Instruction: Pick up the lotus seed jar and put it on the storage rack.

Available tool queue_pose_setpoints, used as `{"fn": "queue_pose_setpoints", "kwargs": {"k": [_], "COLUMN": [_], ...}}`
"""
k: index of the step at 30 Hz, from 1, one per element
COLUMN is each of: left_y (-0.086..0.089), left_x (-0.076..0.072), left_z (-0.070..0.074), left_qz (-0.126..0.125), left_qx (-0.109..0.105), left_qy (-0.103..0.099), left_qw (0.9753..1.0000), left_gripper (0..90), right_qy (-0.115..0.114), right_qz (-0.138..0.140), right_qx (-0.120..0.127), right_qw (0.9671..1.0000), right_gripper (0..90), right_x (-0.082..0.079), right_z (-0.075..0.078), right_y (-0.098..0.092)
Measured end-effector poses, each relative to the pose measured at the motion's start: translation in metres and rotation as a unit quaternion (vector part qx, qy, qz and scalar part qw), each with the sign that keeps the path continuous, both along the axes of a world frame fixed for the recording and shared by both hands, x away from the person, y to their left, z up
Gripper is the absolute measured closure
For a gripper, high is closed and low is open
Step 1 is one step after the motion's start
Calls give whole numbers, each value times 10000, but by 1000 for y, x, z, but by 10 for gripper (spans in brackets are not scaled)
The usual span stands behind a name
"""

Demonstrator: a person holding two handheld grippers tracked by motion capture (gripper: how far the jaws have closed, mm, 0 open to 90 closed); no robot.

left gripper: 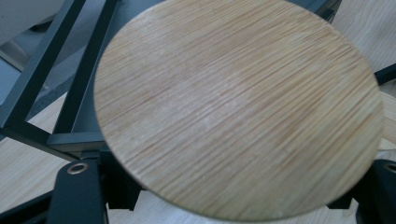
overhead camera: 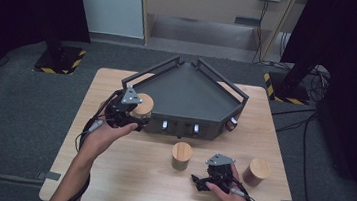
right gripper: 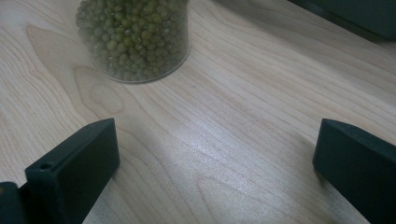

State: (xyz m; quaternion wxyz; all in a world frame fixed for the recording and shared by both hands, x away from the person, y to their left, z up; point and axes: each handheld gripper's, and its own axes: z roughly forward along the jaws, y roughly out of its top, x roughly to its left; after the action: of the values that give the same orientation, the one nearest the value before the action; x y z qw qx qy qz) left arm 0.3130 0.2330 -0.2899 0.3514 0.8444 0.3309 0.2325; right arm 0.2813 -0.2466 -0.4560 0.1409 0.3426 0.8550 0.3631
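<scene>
Jar, round glass with flat bamboo lid, clamped in my left gripper beside the dark angular metal tray: rigid, smooth, likely slippery and breakable, best gripped mid-body; my right gripper gapes wide

- The lid between my left fingers looks like bamboo: pale, matt, with a fine straight grain.
- My fingers themselves are black matt plastic, smooth-faced; the left one carries a small brass-coloured eyelet.
- The jar ahead of my right fingers has a clear, glossy wall, glass or plastic I cannot tell, packed with dull green beans.
- The tabletop is light wood, smooth, with a soft sheen and wavy grain.
- The tray looks like dark matt metal, with flat bars.
</scene>
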Motion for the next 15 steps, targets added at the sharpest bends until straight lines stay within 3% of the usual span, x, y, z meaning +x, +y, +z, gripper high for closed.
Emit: {"fn": "queue_pose_setpoints", "kwargs": {"k": [15], "left_y": [2], "left_x": [12], "left_z": [4], "left_qz": [55], "left_qx": [21], "left_qy": [11], "left_qw": [10000], "left_gripper": [244], "right_qy": [-1], "right_qz": [2], "right_qx": [0], "right_qw": [10000], "right_gripper": [7], "right_x": [0], "right_z": [0], "right_y": [0]}}
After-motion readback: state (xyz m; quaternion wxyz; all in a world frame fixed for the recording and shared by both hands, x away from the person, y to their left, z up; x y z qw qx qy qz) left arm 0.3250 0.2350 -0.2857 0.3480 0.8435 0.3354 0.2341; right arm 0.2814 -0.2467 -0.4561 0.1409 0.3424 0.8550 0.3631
